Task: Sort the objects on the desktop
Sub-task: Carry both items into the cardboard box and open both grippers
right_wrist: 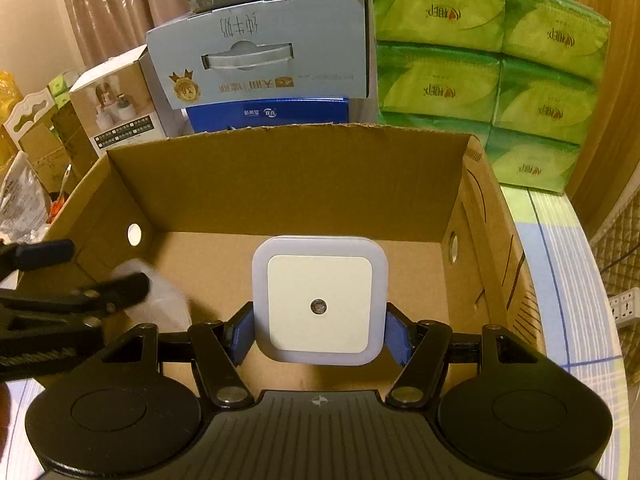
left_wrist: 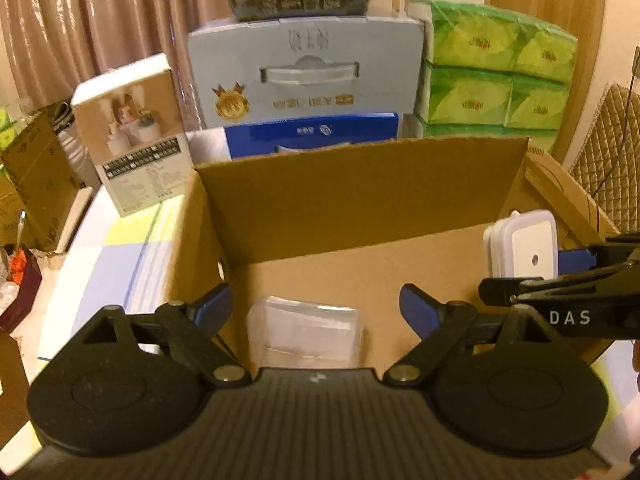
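An open cardboard box point(left_wrist: 352, 184) stands on the table; it also fills the right wrist view point(right_wrist: 288, 184). My left gripper point(left_wrist: 316, 312) is open over the box's near left part. A clear plastic case point(left_wrist: 306, 332) lies below and between its fingers, apart from them; it shows blurred in the right wrist view point(right_wrist: 164, 300). My right gripper point(right_wrist: 320, 332) is shut on a square white night light point(right_wrist: 320, 300), held above the box floor. The night light point(left_wrist: 528, 248) and right gripper point(left_wrist: 560, 272) show at the right of the left wrist view.
Behind the box stand a pale blue carton point(left_wrist: 308, 76), a blue box point(left_wrist: 312, 136), green tissue packs point(right_wrist: 488, 72) and a white product box point(left_wrist: 132, 136). Brown cartons point(left_wrist: 36, 184) sit at the left. A checked tablecloth point(right_wrist: 568, 280) covers the table; a power strip point(right_wrist: 626, 306) lies at the right.
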Available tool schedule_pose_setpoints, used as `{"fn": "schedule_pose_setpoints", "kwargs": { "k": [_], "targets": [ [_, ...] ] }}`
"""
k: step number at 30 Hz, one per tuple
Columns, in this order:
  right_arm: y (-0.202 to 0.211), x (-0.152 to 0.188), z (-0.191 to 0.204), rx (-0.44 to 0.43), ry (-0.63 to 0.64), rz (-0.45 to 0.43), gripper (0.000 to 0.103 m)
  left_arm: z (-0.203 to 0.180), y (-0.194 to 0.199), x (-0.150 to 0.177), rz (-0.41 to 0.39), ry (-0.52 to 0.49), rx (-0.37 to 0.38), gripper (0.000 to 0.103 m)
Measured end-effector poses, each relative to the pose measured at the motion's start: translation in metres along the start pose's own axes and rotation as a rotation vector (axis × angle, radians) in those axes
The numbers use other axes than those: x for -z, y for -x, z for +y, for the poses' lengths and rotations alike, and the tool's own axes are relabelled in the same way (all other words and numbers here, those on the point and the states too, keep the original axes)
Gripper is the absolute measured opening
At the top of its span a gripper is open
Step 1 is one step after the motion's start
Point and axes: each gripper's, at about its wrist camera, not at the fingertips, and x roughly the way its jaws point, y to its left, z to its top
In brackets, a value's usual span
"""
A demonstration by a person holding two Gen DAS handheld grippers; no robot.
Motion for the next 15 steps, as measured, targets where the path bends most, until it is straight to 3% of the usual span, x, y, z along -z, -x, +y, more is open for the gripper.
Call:
{"fn": "schedule_pose_setpoints", "kwargs": {
  "k": [11,14,15],
  "targets": [
    [0.001,-0.003,0.002,-0.010,-0.006,-0.008,0.062,0.012,0.027,-0.002,-0.031,0.012,-0.017,0.088],
    [0.007,-0.004,0.000,-0.003,-0.021,-0.030,0.080,0.012,0.034,0.003,-0.028,0.024,-0.008,0.088],
    [0.010,-0.004,0.000,-0.001,-0.022,-0.043,0.081,0.012,0.038,0.005,-0.031,0.027,-0.005,0.088]
  ]
}}
